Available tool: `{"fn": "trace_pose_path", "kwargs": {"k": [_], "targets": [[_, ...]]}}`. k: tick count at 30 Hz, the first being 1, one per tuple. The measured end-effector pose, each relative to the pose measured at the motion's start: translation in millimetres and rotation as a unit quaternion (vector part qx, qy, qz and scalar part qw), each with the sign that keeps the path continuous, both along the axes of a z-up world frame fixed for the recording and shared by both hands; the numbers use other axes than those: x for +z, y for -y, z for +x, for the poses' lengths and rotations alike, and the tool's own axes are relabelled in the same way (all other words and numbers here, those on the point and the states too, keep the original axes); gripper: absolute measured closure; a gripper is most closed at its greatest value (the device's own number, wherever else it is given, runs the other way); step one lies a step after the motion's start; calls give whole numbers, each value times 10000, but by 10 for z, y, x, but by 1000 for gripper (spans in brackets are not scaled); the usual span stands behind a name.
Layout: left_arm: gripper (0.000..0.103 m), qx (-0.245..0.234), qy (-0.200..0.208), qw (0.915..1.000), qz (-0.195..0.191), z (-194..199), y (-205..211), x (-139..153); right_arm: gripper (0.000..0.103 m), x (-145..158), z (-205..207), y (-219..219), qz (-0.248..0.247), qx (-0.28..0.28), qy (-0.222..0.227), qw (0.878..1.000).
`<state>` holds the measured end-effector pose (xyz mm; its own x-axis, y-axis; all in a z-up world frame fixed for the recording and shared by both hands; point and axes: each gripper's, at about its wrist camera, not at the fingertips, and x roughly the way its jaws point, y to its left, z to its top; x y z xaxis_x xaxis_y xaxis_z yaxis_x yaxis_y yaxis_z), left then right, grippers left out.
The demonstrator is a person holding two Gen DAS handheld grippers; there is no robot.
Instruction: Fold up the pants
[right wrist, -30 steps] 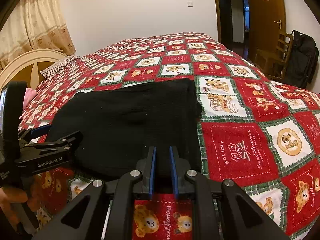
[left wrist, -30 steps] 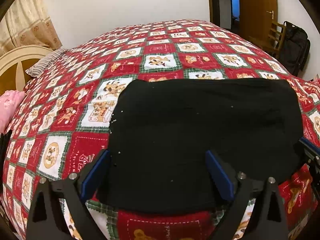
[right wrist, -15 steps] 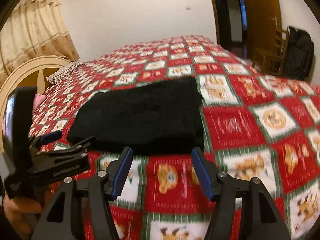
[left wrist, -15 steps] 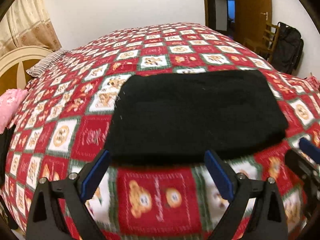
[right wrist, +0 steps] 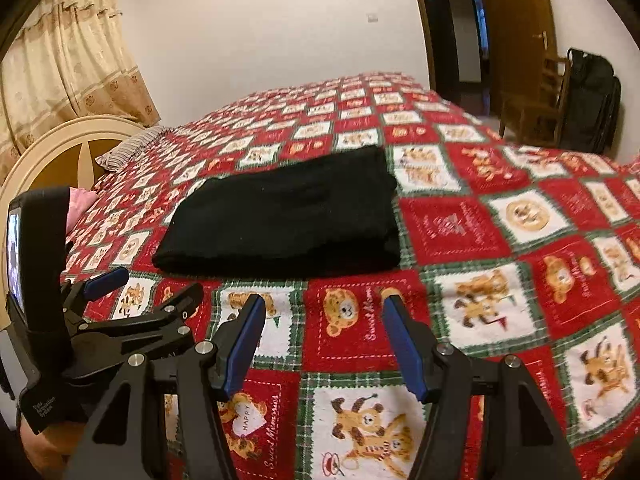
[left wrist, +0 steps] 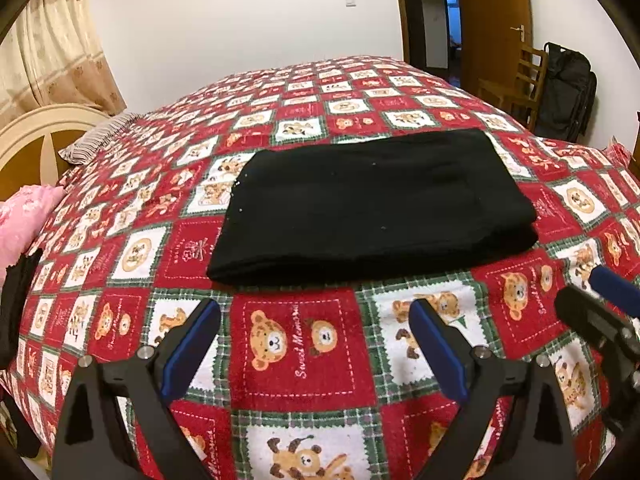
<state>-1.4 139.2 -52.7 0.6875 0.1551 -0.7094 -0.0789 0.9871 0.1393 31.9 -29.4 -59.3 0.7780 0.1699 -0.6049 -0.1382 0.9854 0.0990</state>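
The black pants (left wrist: 372,204) lie folded into a flat rectangle on the red bear-patterned bedspread (left wrist: 304,356). They also show in the right wrist view (right wrist: 284,220). My left gripper (left wrist: 314,316) is open and empty, just short of the pants' near edge. My right gripper (right wrist: 322,308) is open and empty, also just short of the near edge. The left gripper shows at the left of the right wrist view (right wrist: 136,296). The right gripper's fingertips (left wrist: 608,288) show at the right edge of the left wrist view.
A cream headboard (right wrist: 60,148), a striped pillow (left wrist: 100,136) and a pink pillow (left wrist: 24,216) are at the left. A dark cloth (left wrist: 16,300) hangs at the bed's left edge. A wooden chair (left wrist: 524,84), a black bag (left wrist: 568,88) and a door (left wrist: 492,20) stand at the right.
My right gripper has opened and let go of the pants' near edge. Both grippers have drawn back from the pants toward the bed's near edge.
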Motion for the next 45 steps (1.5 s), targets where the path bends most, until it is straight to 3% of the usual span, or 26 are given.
{"fn": "trace_pose_path", "kwargs": {"k": [5,11,14,19,24,27,30,34,35,36,37,39,40,41,44,45], "targets": [[5,-38,-16,10000,66,25,27,-11,40,-9,67,63,57,-9,-45,10000],[5,-17,-1,10000,2,97,-114,-1,40,62,315,379,655,-167,-4,9977],[5,23,72,9999,-81,236,-288,93,40,179,596,475,790,-90,83,9968],[0,119,229,9996,-69,667,-648,274,40,146,1240,658,1490,-199,-276,9882],[0,432,-14,9986,-301,1106,-1047,249,40,7,1771,595,986,-416,-478,9931],[1,666,-99,9969,-410,1284,-1239,194,41,-138,2049,570,1185,-285,-856,9888],[1,502,-349,9958,-687,1513,-1271,76,44,-305,2193,426,1010,-250,-1144,9880],[1,215,-890,9865,-1355,1906,-1235,-192,65,-313,2049,303,815,95,-1004,9916],[3,165,-978,9824,-1585,1982,-1237,-241,67,-314,2006,293,733,139,-968,9925],[11,148,-1008,9787,-1784,2037,-1245,-267,67,-311,1959,279,614,163,-885,9940],[27,106,-1047,9732,-2044,2103,-1252,-301,67,-321,1963,283,589,136,-865,9944],[45,129,-1062,9677,-2281,2207,-1248,-345,67,-370,2033,351,861,-67,-925,9920],[58,203,-952,9737,-2061,2247,-1227,-325,65,-375,2072,382,984,-148,-927,9907],[64,252,-907,9799,-1762,2282,-1193,-322,63,-384,2121,397,1030,-217,-936,9900],[64,324,-886,9929,-727,2336,-1066,-369,58,-344,2215,361,857,-245,-954,9914],[63,343,-871,9936,-626,2323,-1052,-355,57,-330,2244,371,880,-242,-975,9910]]}}
